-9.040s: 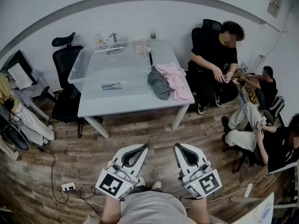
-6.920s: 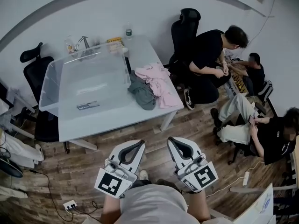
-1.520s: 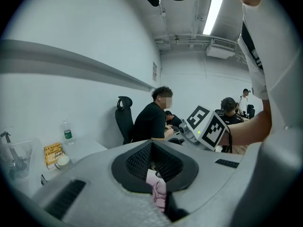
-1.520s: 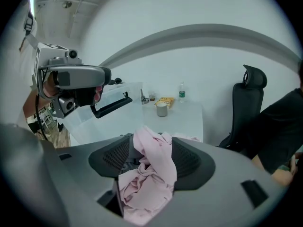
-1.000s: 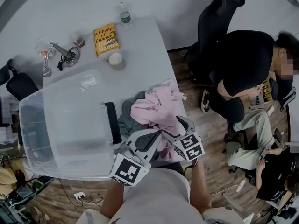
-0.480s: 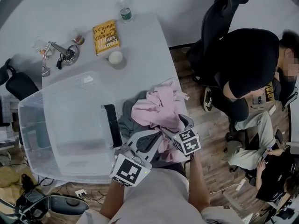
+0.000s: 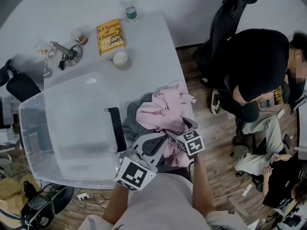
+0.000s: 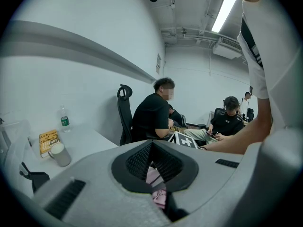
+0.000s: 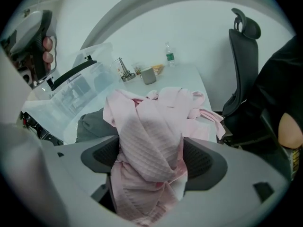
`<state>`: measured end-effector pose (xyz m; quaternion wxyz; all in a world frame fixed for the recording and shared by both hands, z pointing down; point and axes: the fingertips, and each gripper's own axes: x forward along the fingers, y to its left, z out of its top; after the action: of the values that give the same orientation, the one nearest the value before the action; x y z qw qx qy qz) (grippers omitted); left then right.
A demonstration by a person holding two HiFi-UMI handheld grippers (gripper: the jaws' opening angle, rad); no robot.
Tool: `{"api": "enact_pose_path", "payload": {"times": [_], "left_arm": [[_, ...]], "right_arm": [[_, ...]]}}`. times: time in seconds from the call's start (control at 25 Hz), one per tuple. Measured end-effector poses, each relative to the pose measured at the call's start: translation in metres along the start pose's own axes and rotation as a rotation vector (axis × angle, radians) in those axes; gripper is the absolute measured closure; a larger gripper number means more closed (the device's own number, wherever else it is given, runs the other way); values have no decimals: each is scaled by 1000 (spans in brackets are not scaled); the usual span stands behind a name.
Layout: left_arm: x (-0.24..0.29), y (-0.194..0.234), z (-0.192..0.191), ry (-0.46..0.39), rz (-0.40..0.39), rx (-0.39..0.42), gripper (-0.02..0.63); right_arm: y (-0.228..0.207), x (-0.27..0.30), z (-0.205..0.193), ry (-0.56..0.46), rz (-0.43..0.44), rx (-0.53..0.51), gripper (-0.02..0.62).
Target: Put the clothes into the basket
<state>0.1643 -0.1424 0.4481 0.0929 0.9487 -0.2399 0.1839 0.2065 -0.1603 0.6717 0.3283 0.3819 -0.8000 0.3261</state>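
The pink garment (image 7: 163, 110) lies heaped over a grey garment (image 7: 130, 124) at the worktop's (image 7: 148, 47) near edge, just beside the clear basket (image 7: 33, 104), which holds no clothes yet. The right gripper (image 9: 151, 161) has just been opening its fingers. They straddle a raised fold of the pink cloth unclamped, probably to take a deep bite. The left gripper (image 8: 151, 148) hangs alongside, fingers closed on nothing, leaving the pile free.

You see only edge of grey garment (image 7: 130, 126), centre; rest under pink garment (image 7: 160, 111). Person (image 7: 283, 186) lower right cut by frame. Bottle (image 7: 130, 9) label unreadable.
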Motion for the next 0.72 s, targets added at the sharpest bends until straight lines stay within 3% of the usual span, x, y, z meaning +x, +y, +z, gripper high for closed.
{"api": "enact_pose_path", "payload": {"times": [0.28,0.72], "left_arm": [[1,-2,-4,9,-2,3,601],[2,0,-7,22,13,-8,601]], "right_arm": [[4,14,-7,-2,88,91,192],[2,18,-7,-10,107,104,192]]}}
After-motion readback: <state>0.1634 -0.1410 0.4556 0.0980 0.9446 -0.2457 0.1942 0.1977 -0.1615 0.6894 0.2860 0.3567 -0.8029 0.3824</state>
